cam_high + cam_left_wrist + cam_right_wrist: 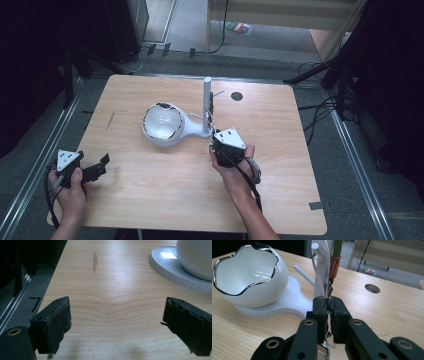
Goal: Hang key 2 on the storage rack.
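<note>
The wooden table (165, 195) carries everything, its round hole (237, 96) lying toward one o'clock from the centre. Just above the table's middle sits the white stand (187, 129), a flat base bearing a white egg-shaped bowl (162, 123) with a jagged chrome rim on its nine o'clock end and an upright white post (206, 102) on its three o'clock end; thin pegs stick out from the post. In the right gripper view the bowl (249, 280) sits at ten o'clock and the post (320, 275) rises at twelve, directly behind the jaws. The right gripper (220, 137), held by the right hand (235, 162), is at five o'clock of the post and just beside its foot; its jaws are pressed together on a thin wire loop (322, 272) that arches up beside the post, with small dangling pieces near an orange-banded item (335, 266). The left gripper (100, 167) rests at the table's eight o'clock edge, well apart from the stand, its jaws standing wide apart over bare wood, with the stand's base (172, 270) at two o'clock.
</note>
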Demonstrator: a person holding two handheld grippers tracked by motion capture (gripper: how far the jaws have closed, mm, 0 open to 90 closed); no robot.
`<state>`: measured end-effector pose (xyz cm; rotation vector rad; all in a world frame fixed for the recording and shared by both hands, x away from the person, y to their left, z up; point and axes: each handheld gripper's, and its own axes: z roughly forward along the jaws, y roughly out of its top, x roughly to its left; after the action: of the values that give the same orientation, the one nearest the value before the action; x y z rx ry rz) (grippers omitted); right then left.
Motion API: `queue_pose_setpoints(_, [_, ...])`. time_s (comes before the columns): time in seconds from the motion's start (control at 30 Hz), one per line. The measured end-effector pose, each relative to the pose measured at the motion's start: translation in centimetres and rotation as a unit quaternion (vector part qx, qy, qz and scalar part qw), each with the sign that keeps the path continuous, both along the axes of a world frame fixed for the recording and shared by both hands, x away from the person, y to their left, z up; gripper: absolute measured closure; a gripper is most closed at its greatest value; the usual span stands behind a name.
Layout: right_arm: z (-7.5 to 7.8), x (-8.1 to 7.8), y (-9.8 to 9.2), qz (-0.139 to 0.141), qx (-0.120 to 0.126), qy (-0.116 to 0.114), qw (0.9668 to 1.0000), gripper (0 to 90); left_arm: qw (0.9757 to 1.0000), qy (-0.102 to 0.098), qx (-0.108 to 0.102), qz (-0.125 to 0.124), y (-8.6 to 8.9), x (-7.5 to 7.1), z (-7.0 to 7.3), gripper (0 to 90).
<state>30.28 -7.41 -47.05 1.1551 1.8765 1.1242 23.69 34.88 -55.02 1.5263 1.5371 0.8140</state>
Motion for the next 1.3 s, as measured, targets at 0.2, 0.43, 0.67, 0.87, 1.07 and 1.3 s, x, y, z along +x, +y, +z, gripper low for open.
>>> queue_pose_setpoints(0.2, [-0.3, 0.3, 0.0, -0.003, -0.007, 0.006, 1.0000, 90.0, 1.0000, 0.000, 0.001, 0.000, 0.0, 0.0, 0.0, 8.3])
queue_pose_setpoints(0.43, [-0.2, 0.2, -0.3, -0.001, -0.001, 0.002, 1.0000, 86.7, 1.0000, 0.003, 0.002, -0.001, -0.1, 0.1, 0.0, 8.3])
queue_pose_setpoints(0.67, [0.6, 0.1, -1.1, 0.013, 0.038, -0.008, 0.9992, 61.3, 1.0000, 0.002, 0.001, 0.000, -0.1, 0.1, 0.0, 8.3])
queue_pose_setpoints(0.87, [1.1, 0.6, -2.0, 0.013, 0.071, -0.068, 0.9951, 39.0, 1.0000, 0.003, 0.001, -0.001, -0.1, 0.1, 0.0, 8.3])
queue_pose_setpoints(1.07, [1.5, 0.5, -2.9, -0.018, 0.067, -0.006, 0.9975, 12.0, 1.0000, 0.004, 0.000, -0.001, -0.1, 0.1, 0.0, 8.3])
queue_pose_setpoints(1.3, [1.3, -0.6, -4.6, -0.020, 0.040, -0.035, 0.9984, 0.0, 1.0000, 0.004, 0.000, -0.001, 0.0, 0.2, 0.0, 8.3])
